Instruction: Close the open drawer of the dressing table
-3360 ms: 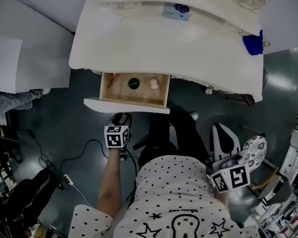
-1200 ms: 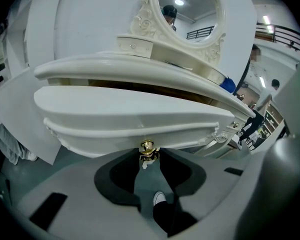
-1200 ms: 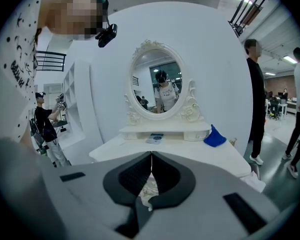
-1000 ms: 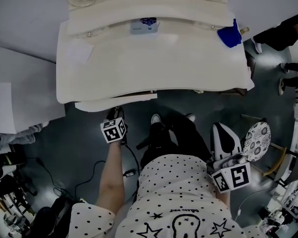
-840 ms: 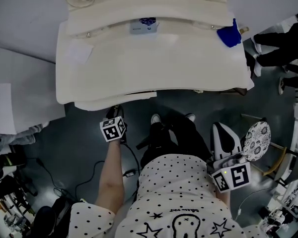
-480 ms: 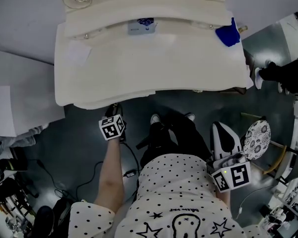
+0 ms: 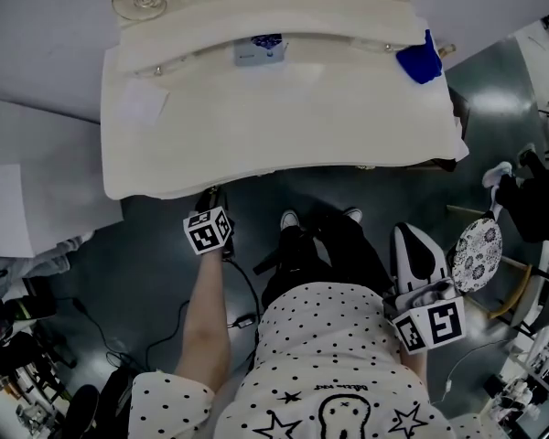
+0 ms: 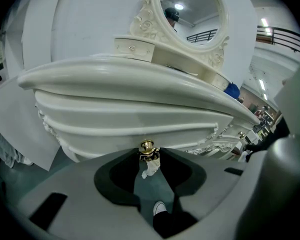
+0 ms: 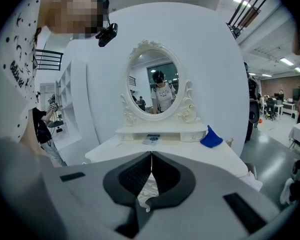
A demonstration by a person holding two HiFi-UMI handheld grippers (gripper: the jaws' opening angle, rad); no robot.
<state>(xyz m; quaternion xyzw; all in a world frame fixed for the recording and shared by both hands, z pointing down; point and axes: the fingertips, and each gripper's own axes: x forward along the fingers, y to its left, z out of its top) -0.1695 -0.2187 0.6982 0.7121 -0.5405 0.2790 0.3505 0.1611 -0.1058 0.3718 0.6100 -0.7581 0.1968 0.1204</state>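
Note:
The white dressing table fills the top of the head view. Its drawer front sits pushed in under the curved tabletop, and in the head view it no longer shows beyond the table's edge. My left gripper is right at that front edge. In the left gripper view its jaws stand open with the drawer's gold knob between the tips, and the pads are not seen pressing on it. My right gripper hangs back by my right side, its jaws shut on nothing.
A blue cloth and a small box lie at the back of the tabletop under the oval mirror. A patterned stool stands to my right, cables run on the floor at left, and a white partition flanks the table.
The drawer, wide open a few seconds ago and still sticking out slightly a second ago, has slid fully under the tabletop. My left gripper moved toward the table with it.

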